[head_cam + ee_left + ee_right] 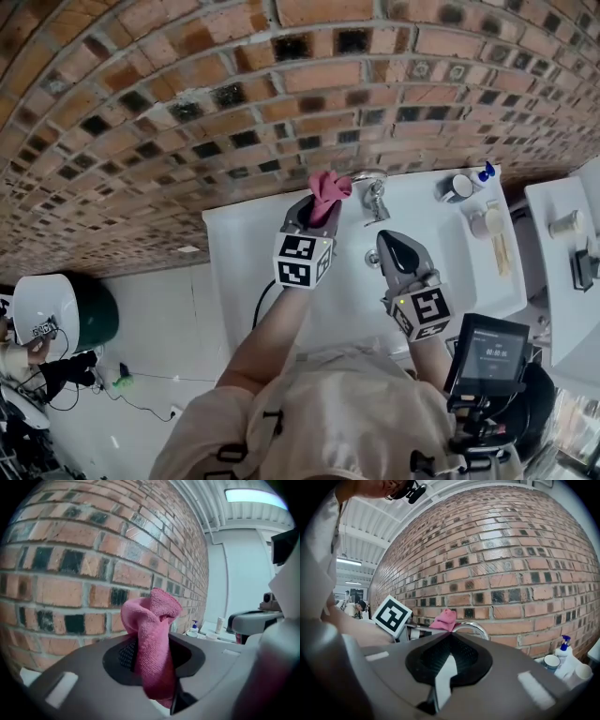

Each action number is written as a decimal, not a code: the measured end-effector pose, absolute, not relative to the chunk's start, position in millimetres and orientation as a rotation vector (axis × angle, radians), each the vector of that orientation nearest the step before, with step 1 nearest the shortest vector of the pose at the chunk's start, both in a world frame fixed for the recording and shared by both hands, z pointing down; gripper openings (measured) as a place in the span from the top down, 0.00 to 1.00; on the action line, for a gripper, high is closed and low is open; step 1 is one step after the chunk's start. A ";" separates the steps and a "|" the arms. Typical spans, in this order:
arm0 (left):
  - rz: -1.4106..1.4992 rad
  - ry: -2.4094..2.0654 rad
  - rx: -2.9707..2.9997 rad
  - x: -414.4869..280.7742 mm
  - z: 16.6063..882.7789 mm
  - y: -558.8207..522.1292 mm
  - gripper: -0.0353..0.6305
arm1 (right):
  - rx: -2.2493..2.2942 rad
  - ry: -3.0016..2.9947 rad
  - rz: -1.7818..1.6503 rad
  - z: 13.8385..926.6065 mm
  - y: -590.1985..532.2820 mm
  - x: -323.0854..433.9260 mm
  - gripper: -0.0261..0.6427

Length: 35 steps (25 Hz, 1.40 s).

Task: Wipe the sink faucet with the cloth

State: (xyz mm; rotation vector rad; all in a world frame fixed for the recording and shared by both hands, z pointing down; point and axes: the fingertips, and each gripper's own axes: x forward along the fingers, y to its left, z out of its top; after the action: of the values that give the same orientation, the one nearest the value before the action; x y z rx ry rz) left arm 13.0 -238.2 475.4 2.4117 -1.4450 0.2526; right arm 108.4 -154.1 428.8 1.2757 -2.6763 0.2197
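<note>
In the head view my left gripper (pixel 319 208) is shut on a bunched pink cloth (pixel 330 187), held over the back of the white sink (pixel 234 272). The cloth sits just left of the chrome faucet (pixel 375 195), close to its arched spout; contact cannot be told. In the left gripper view the cloth (pixel 152 639) stands up between the jaws of the left gripper (pixel 152 651) and hides the faucet. My right gripper (pixel 394 246) hovers over the basin in front of the faucet, shut and empty. In the right gripper view, past that gripper (pixel 449 637), I see the faucet's arc (pixel 472 627) and the cloth (pixel 445 619).
A brick wall (pixel 234 103) rises right behind the sink. On the sink's right end stand a blue-topped pump bottle (pixel 484 174), a cup (pixel 457 188) and a small tub (pixel 487 222). A screen on a mount (pixel 487 352) sits near the front right. Another white counter (pixel 562 291) lies further right.
</note>
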 end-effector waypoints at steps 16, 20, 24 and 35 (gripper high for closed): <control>0.482 -1.527 2.503 9.4 495.2 -247.5 0.76 | 1.333 -2.613 0.341 450.0 -170.7 127.9 0.98; 0.407 -1.553 2.393 -2.3 502.1 -236.7 0.76 | 1.336 -2.605 0.358 454.3 -166.8 130.4 0.98; 0.312 -1.564 2.466 25.2 458.4 -240.3 0.76 | 1.346 -2.604 0.361 454.4 -165.4 134.3 0.98; 0.406 -1.301 2.607 124.2 471.2 -266.4 0.77 | 1.385 -2.546 0.439 477.6 -169.0 168.2 0.98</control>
State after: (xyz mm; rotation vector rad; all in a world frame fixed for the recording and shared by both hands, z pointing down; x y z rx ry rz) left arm 124.2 -266.4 471.2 2.6065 -1.3007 0.4063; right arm 168.2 -169.0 477.6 1.3848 -2.5459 0.4391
